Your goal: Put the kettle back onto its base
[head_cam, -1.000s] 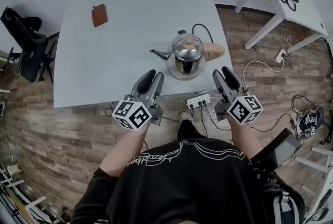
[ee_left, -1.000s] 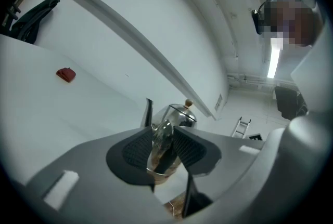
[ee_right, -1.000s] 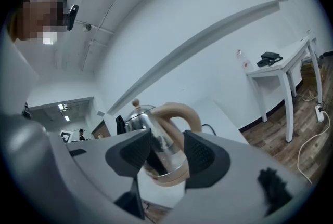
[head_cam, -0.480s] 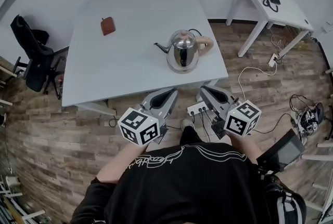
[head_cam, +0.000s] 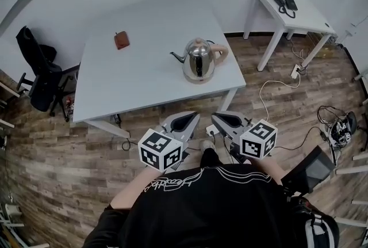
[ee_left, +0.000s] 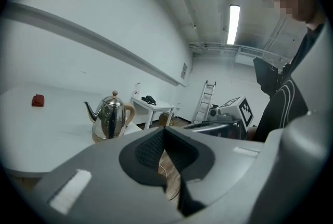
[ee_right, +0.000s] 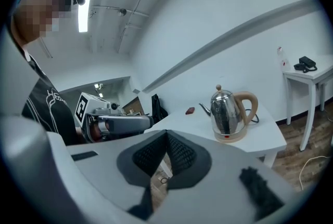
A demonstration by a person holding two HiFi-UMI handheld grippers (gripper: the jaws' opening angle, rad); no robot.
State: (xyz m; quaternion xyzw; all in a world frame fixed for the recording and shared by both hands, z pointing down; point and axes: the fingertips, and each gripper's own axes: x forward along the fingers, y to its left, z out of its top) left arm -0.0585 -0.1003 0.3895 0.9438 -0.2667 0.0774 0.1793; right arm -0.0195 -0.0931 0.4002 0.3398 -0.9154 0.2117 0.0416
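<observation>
Our left hand-held gripper [head_cam: 191, 117] and right hand-held gripper [head_cam: 218, 117] closed together, empty, rounded shiny steel kettle [head_cam: 198, 60] with curved tan handle [head_cam: 222, 52] on its round base [head_cam: 198, 79], smooth white bench [head_cam: 141, 83]

R tongs [ee_right: 166, 133] shut, empty | kettle [ee_right: 228, 112] upright on base [ee_right: 229, 136], on table [ee_right: 264, 135]

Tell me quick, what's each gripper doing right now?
Left gripper: shut, holding nothing.
Right gripper: shut, holding nothing.
</observation>
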